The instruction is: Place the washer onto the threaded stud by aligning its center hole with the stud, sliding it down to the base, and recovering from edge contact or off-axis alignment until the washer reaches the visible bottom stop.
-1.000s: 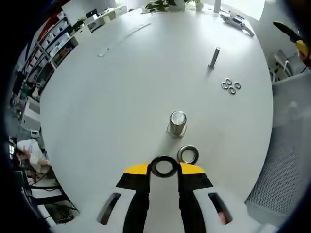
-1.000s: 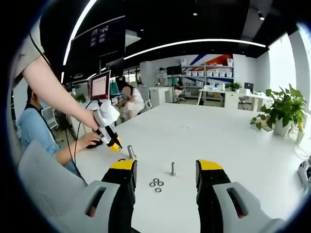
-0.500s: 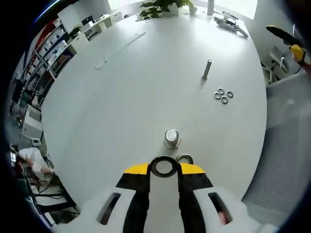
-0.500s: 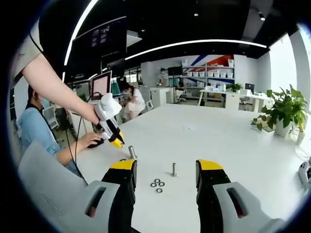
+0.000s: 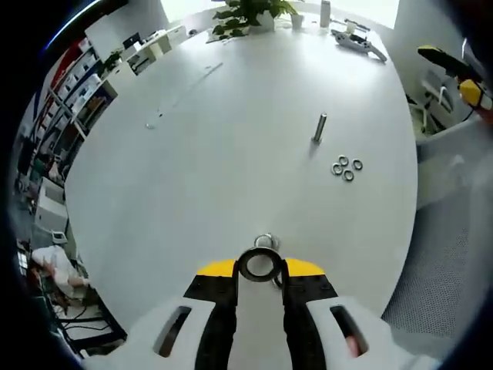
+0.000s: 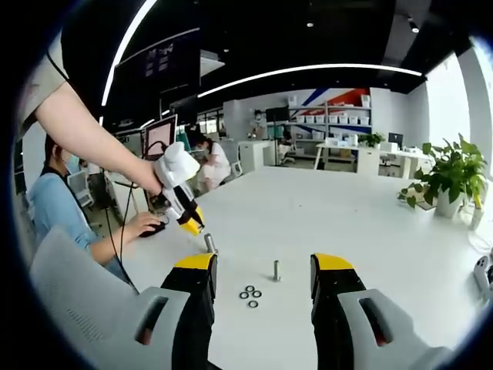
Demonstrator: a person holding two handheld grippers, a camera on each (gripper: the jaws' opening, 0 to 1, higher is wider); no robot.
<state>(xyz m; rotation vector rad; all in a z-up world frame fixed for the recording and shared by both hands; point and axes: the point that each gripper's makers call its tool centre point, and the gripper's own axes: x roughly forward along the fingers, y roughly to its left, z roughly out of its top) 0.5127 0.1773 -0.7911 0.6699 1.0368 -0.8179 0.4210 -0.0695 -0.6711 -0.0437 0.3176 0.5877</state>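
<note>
My left gripper (image 5: 259,268) is shut on a dark ring washer (image 5: 243,264), held flat between its yellow-tipped jaws. The shiny top of the large threaded stud (image 5: 264,241) peeks out just beyond the washer's far edge. In the right gripper view a hand holds the left gripper (image 6: 179,197) tilted above that stud (image 6: 209,243), slightly to its left and apart from it. My right gripper (image 6: 263,270) stands open with nothing between its jaws, back from the table.
A thin second stud (image 5: 319,127) stands further along the white table (image 5: 216,169), with three small washers (image 5: 343,166) beside it. The same stud (image 6: 276,269) and washers (image 6: 249,294) lie between my right jaws. A potted plant (image 6: 453,176) sits far right.
The left gripper has lifted and carried the washer towards the large stud, which has slid from well ahead of the jaws to right at the washer. The right gripper has stayed still.
</note>
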